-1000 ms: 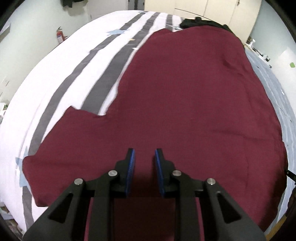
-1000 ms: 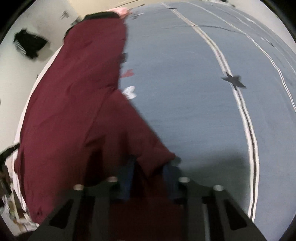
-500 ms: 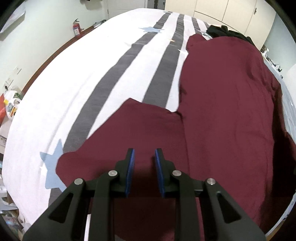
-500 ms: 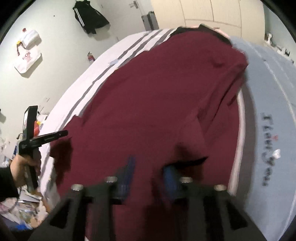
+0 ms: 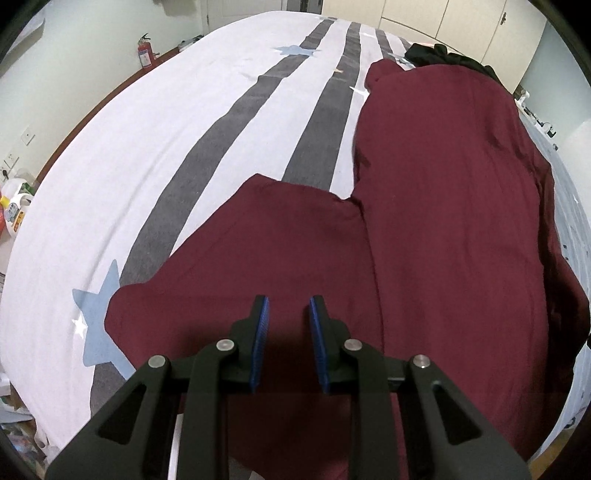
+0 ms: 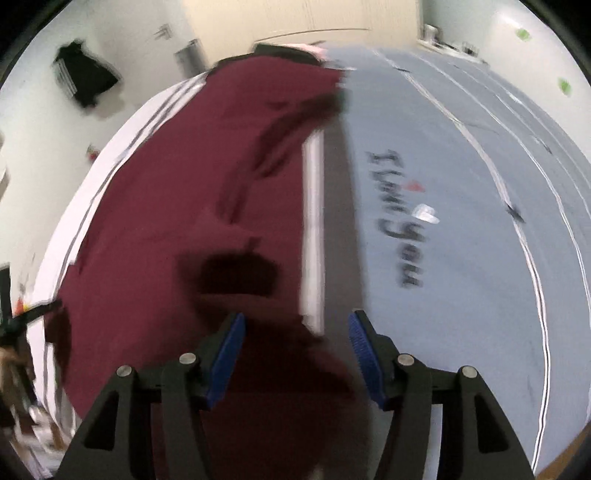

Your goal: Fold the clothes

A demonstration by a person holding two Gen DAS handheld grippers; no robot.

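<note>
A maroon top (image 5: 443,184) lies spread on a bed with a white sheet striped in grey (image 5: 147,166). Its left sleeve (image 5: 277,240) sticks out flat towards the stripes. My left gripper (image 5: 289,301) hovers over that sleeve, blue pads a narrow gap apart with no cloth pinched between them. In the blurred right wrist view the same top (image 6: 166,184) fills the left half. My right gripper (image 6: 297,315) has its jaws opening, pads wide apart. A folded flap of maroon cloth (image 6: 295,354) lies loose below and between them, untouched by the pads.
A black garment (image 5: 443,55) lies at the far end of the bed before cream wardrobe doors (image 5: 443,22). A red fire extinguisher (image 5: 145,51) stands by the left wall. A grey-blue sheet with dark lettering (image 6: 461,221) covers the right side. A black jacket (image 6: 85,77) hangs on the wall.
The right gripper, earlier shut on a maroon flap, carried it over the top and has opened, leaving the cloth loose. The left gripper shifted towards the left sleeve, its gap unchanged.
</note>
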